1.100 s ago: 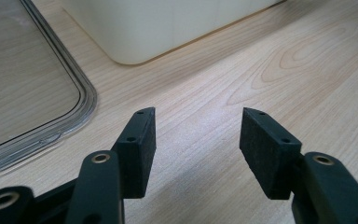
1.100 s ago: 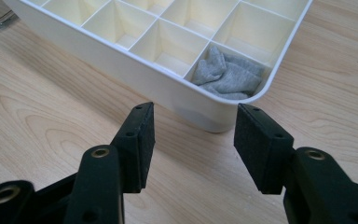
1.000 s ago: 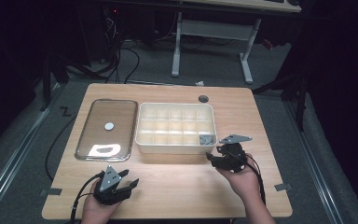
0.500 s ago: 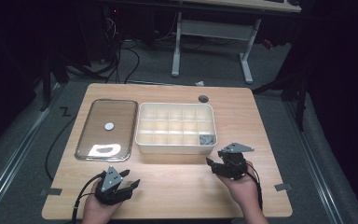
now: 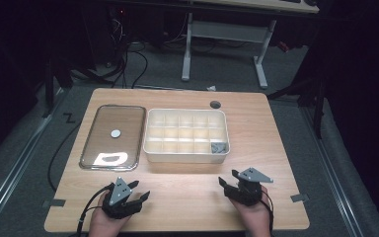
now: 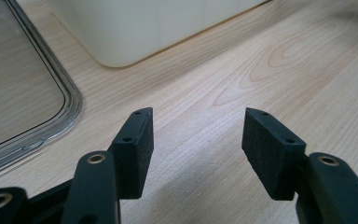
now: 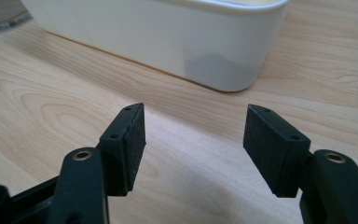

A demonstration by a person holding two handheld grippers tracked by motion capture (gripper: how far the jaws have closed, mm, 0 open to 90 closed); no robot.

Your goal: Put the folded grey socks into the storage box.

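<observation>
Resting near the divided box (image 5: 186, 134), right claw (image 5: 233, 183) agape, seemingly empty.

Pale wooden table (image 5: 187, 197). On its left part, a clear flat lid (image 5: 123, 118) with a small white disc (image 5: 115, 133) at centre. Near the far edge, a dark round hole (image 5: 215, 104). Beyond, on grey floor (image 5: 227, 74), white frame legs (image 5: 186, 54) and black cables (image 5: 128, 59).

Item count on the table (image 5: 276, 148): one white divided box (image 5: 186, 154) at 12 o'clock; one clear lid (image 5: 112, 136) at 10 o'clock; one small grey part (image 5: 219, 146) in the box's 4 o'clock compartment; two grippers, left gripper (image 5: 137, 193) and right gripper (image 5: 228, 177).
</observation>
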